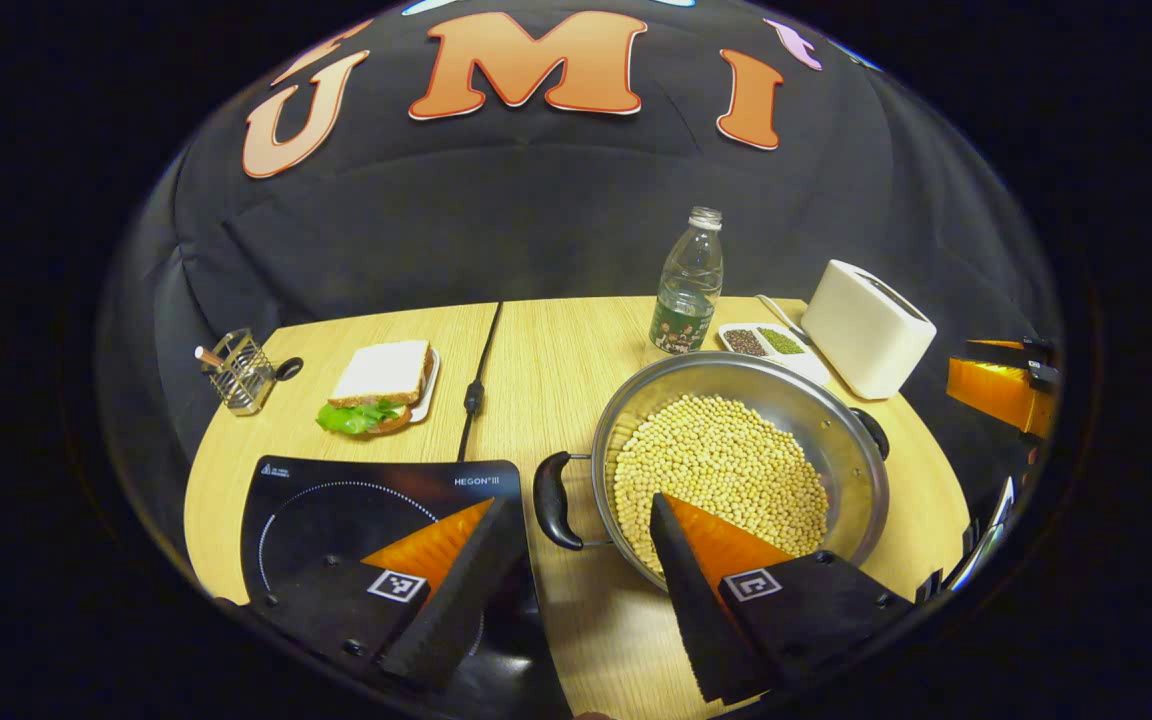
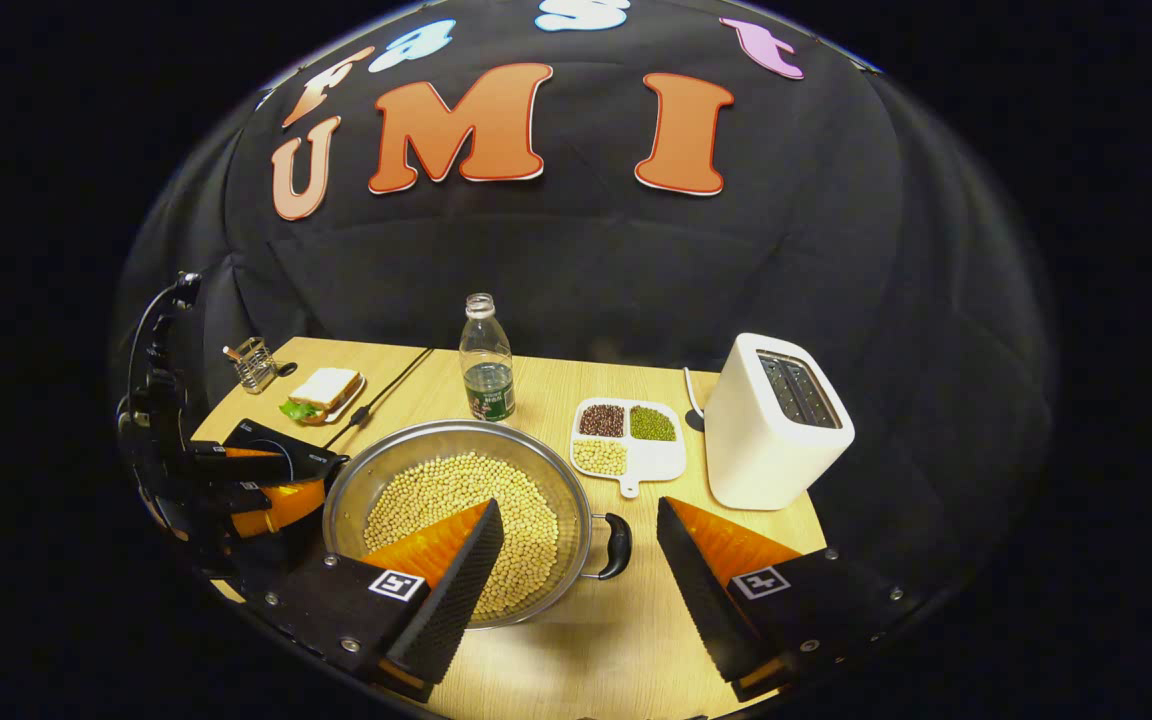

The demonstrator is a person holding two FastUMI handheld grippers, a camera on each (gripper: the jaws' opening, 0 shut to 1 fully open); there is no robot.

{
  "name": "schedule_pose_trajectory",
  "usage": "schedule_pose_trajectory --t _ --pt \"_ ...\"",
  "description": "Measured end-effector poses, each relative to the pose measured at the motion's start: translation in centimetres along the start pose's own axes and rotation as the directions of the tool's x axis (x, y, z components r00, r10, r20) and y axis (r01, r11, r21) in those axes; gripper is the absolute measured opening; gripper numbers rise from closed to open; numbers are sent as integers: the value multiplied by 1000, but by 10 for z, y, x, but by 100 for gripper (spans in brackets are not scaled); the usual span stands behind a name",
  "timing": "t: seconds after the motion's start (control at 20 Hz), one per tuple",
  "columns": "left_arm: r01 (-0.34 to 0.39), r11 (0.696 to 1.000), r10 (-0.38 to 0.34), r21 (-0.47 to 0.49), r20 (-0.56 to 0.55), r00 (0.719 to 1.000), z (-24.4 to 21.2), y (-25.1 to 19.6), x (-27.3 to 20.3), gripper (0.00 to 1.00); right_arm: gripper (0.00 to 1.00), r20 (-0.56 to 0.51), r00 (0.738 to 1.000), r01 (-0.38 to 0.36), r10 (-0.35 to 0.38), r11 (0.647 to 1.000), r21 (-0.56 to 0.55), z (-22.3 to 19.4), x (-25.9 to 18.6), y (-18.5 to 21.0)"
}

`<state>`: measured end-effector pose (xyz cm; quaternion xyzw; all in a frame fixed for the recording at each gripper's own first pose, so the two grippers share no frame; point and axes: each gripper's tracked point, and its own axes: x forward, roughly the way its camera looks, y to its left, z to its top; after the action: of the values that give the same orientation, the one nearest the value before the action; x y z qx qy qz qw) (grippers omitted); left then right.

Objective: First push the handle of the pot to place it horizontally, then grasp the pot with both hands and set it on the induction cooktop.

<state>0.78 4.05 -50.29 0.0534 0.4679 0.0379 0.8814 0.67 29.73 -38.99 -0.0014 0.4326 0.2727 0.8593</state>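
Two loop handles stick out from the pot [image 1: 736,465], one on each side, and both look level with the rim, so we judge the handle-pushing step done and the two-handed lift next. The pot sits on the wooden table [image 1: 556,350], full of pale beans, just to the right of the induction cooktop [image 1: 376,510] and not yet on it. In the left gripper view the near handle [image 1: 556,500] lies between the fingers of our left gripper [image 1: 576,525], which stands wide open and holds nothing; we line it up that way so closing would pinch that handle. In the right gripper view the other handle [image 2: 616,545] lies between the fingers of our right gripper [image 2: 576,525], also wide open and empty. One finger of each gripper hangs over the beans because the rim has to pass inside the opening. How high the fingers float above the handles we cannot tell well from these curved views.

The load is loose, so we think the lift must stay level or beans will spill.

Beyond the pot stand an uncapped bottle [image 1: 688,285], a divided dish [image 2: 629,440] of dark, green and pale beans, and a white toaster [image 2: 774,420], all close enough to bump on the right side. A black cable [image 1: 478,380] runs back from the cooktop. A sandwich [image 1: 381,385] on its plate and a small wire rack [image 1: 236,370] sit well apart at the far left.
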Motion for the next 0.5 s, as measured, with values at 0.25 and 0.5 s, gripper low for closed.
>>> schedule_pose_trajectory --t 0.25,0.5 --pt "-25 999 27 27 -51 998 -6 6 7 93 96 -76 997 18 -17 1000 11 -17 30 -6" --pt "-10 999 14 43 -74 997 -11 5 15 93 96 -155 988 27 -22 999 29 -38 56 -11"
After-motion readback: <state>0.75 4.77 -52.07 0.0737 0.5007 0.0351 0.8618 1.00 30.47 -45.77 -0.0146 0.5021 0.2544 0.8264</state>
